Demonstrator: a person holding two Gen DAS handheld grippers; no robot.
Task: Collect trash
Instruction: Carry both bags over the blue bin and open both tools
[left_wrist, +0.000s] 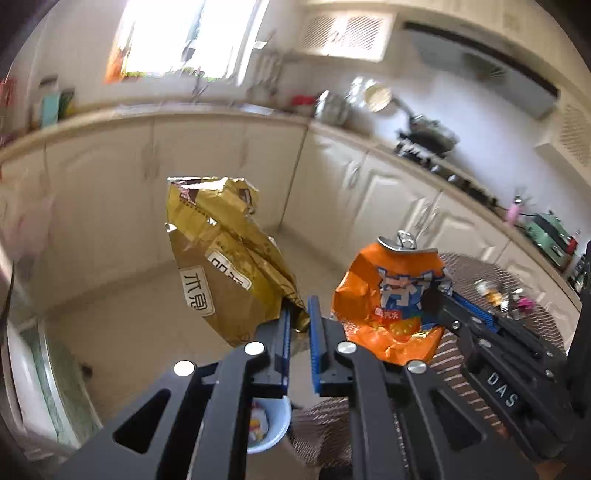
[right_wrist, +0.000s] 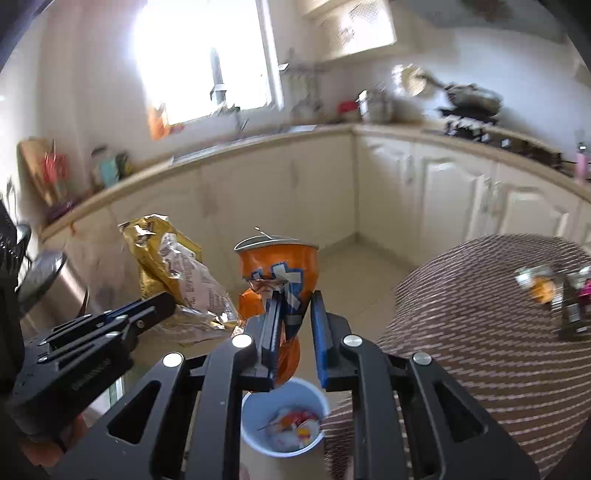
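Note:
My left gripper (left_wrist: 300, 311) is shut on the lower corner of a crumpled gold snack bag (left_wrist: 221, 258), which stands up above the fingers. In the right wrist view my right gripper (right_wrist: 295, 300) is shut on a crushed orange drink can (right_wrist: 277, 267), held upright by its lower end. Both are carried in the air side by side: the can (left_wrist: 391, 302) and the right gripper (left_wrist: 437, 301) show right of the bag, and the left gripper (right_wrist: 159, 304) with the bag (right_wrist: 173, 273) shows to the left. A pale blue bin (right_wrist: 255, 406) with wrappers inside stands on the floor below both grippers.
A round table with a brown striped cloth (right_wrist: 480, 350) is at the right, with small wrappers (right_wrist: 541, 288) on it. Cream kitchen cabinets (right_wrist: 295, 184) and a worktop run along the back, with a stove and pan (right_wrist: 469, 99) at right. A steel-fronted appliance (left_wrist: 44, 369) stands at the left.

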